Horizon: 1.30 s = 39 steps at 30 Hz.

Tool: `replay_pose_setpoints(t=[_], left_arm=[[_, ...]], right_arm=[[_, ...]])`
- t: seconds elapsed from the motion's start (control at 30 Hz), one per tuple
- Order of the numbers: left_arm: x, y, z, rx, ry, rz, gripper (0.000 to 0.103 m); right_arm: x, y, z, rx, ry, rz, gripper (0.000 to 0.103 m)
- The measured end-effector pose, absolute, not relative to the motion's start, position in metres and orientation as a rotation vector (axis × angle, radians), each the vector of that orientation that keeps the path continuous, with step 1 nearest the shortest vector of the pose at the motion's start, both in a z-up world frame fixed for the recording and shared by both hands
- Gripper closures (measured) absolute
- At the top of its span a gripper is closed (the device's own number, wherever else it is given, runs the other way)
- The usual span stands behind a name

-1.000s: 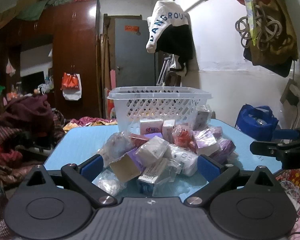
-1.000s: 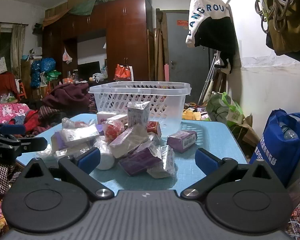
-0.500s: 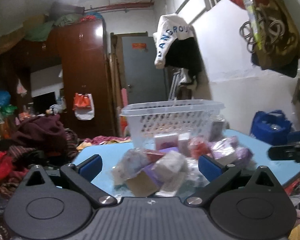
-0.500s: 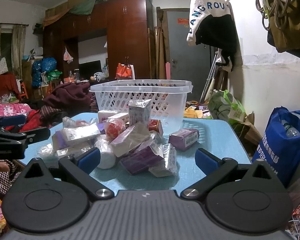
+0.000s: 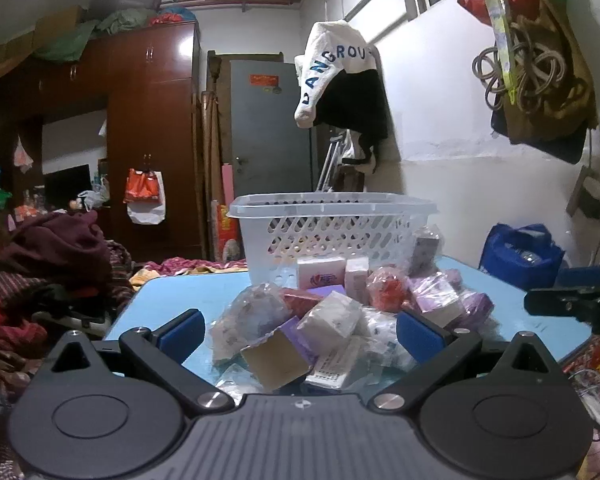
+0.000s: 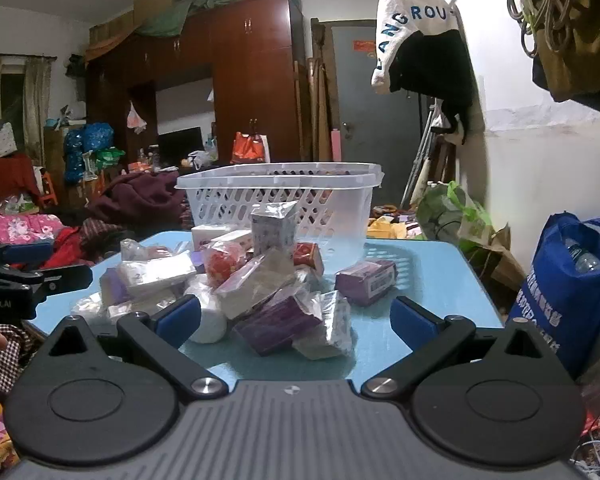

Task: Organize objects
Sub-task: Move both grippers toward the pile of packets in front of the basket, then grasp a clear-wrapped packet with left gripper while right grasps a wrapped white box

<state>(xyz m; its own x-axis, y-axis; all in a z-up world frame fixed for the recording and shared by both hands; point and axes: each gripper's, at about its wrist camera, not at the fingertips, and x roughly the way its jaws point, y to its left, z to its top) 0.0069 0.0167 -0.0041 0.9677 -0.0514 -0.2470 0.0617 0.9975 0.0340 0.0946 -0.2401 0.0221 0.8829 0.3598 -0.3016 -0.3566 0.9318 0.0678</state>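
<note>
We hold both tools short of the pile (image 5: 332, 320), the heap of small boxes and plastic-wrapped packets lying on the counter (image 5: 176, 296) just in front of the basket (image 5: 332, 224). The left tool (image 5: 300, 336) has its jaws spread wide with nothing between them, and the right tool (image 6: 296, 322) is the same, wide apart and empty. From what we see, nothing has gone into the basket yet, though its inside is hidden from both views. We judge the main risk to be the pile itself: the pieces lean on each other, so closing on one may drag or tip its neighbours. The tan box (image 5: 276, 360) at the near edge of the pile overlaps the white wrapped pack (image 5: 332, 320) behind it, and a careless pull could send loose packets off the near edge of the counter. The wrapping looks slick and crinkled, so a tool may well pinch film rather than the box inside and let it slip on the way up. The purple box (image 6: 366, 280) lies apart, to the right of the pile, and looks the safest first pick. The basket looks light, so a hard knock on its wall could shove it back.
</note>
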Motion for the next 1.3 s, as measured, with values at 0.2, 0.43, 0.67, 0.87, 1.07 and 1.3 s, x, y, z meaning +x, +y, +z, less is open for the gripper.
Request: replay_pose_setpoints(t=[0.2, 0.43, 0.67, 0.87, 1.07, 1.3], left_arm=[[0.007, 0.016, -0.005, 0.06, 0.239, -0.057, 0.0], [0.009, 0.019, -0.007, 0.052, 0.239, -0.062, 0.002], [0.02, 0.023, -0.011, 0.021, 0.251, -0.106, 0.009], [0.048, 0.002, -0.017, 0.112, 0.272, -0.146, 0.021], [0.065, -0.003, -0.024, 0.17, 0.291, -0.153, 0.033], [0.077, -0.007, -0.028, 0.236, 0.309, -0.162, 0.044]], right_arm=[[0.095, -0.24, 0.021, 0.01, 0.321, 0.38, 0.0], [0.1, -0.241, 0.021, 0.031, 0.307, 0.403, 0.0], [0.117, -0.23, 0.029, 0.018, 0.264, 0.412, 0.0], [0.149, -0.213, 0.032, -0.007, 0.263, 0.404, 0.016], [0.178, -0.202, 0.025, -0.012, 0.315, 0.412, 0.035], [0.186, -0.185, 0.024, -0.084, 0.337, 0.428, 0.044]])
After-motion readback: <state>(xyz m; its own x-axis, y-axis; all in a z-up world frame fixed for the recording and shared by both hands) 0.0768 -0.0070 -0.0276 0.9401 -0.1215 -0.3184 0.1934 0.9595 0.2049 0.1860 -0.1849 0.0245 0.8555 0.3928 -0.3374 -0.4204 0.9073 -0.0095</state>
